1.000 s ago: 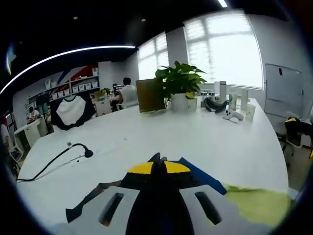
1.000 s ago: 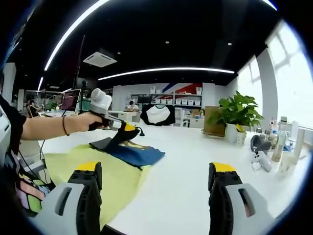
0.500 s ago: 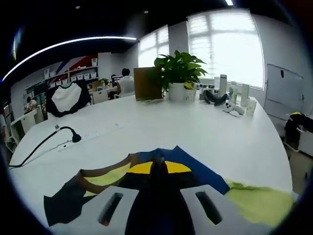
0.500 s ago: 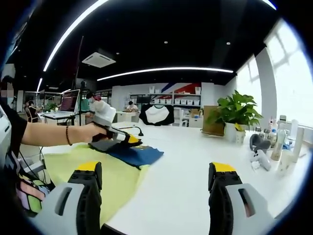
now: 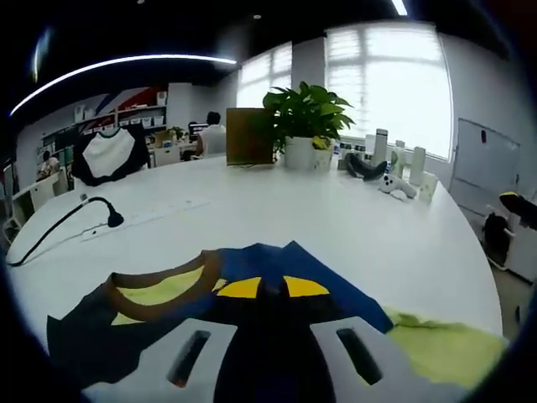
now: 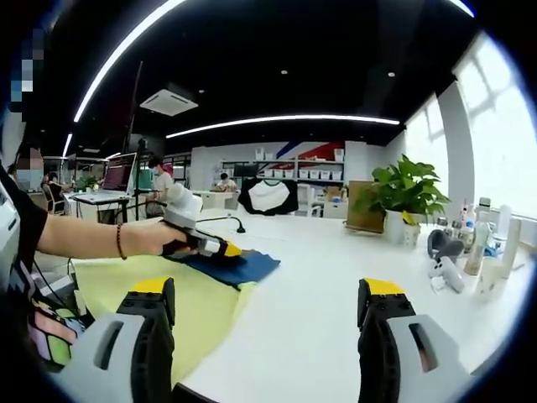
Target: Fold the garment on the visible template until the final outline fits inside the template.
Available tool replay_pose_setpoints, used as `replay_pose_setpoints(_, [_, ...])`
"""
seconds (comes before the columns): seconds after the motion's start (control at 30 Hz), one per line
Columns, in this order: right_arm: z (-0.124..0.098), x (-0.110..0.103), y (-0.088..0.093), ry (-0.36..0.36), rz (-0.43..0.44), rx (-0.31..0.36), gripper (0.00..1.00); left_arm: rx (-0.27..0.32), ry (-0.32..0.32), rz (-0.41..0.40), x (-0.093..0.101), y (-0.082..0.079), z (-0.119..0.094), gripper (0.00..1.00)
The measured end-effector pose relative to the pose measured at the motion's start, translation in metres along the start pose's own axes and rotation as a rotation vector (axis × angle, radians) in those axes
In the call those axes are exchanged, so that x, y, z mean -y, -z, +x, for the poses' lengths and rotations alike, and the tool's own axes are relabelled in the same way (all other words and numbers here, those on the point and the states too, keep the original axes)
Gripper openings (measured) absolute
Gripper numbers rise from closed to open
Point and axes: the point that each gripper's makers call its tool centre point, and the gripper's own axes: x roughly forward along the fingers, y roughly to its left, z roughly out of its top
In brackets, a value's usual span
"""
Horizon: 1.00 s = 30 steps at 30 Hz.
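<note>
Left tool (image 5: 263,288) clamped on garment (image 5: 126,323); grip point hidden. Right tool (image 6: 262,323) jaws apart.

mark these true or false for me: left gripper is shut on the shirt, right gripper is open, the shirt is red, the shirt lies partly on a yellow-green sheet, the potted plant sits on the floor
1. The left gripper is shut on the garment: true, its yellow-tipped fingers meet over the cloth.
2. The right gripper is open: true, nothing sits between its fingers.
3. The garment is red: false, it is dark blue with a brown collar.
4. The garment lies partly on a yellow-green template: true.
5. The potted plant sits on the floor: false, it stands on the white table.
</note>
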Motion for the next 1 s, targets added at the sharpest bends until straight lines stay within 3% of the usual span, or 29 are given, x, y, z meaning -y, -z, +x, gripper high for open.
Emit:
replay_pose_setpoints(0.07, [0.0,0.0,0.0,0.001,0.001,0.001,0.93,0.033,-0.004,0.013,-0.004,-0.008,-0.006,0.11])
replay_pose_setpoints(0.13, [0.0,0.001,0.0,0.005,0.001,0.002,0.93,0.079,0.008,0.037,-0.006,-0.02,-0.014,0.21])
replay_pose_setpoints(0.2, [0.0,0.001,0.001,0.003,0.001,-0.001,0.92,0.094,0.025,0.033,-0.007,-0.028,-0.024,0.3])
replay_pose_setpoints(0.33, [0.0,0.001,0.003,0.0,0.005,-0.004,0.92,0.105,0.015,0.001,-0.017,-0.035,-0.046,0.39])
replay_pose_setpoints(0.43, [0.001,0.001,0.003,-0.001,0.005,-0.003,0.92,0.087,0.022,-0.023,-0.02,-0.027,-0.054,0.43])
replay_pose_setpoints(0.53, [0.0,0.001,0.002,0.0,0.003,-0.001,0.92,0.067,0.04,0.056,-0.015,-0.015,-0.059,0.43])
replay_pose_setpoints(0.73, [0.001,-0.001,0.004,-0.004,0.003,-0.01,0.92,-0.002,0.136,0.061,0.015,0.012,-0.061,0.4])
replay_pose_setpoints(0.9, [-0.001,0.0,0.001,0.0,0.004,0.0,0.92,-0.008,0.13,0.061,0.027,0.014,-0.064,0.33])
replay_pose_setpoints(1.0, [-0.002,0.002,0.002,0.004,0.006,-0.003,0.92,-0.065,0.105,0.039,0.025,0.022,-0.061,0.33])
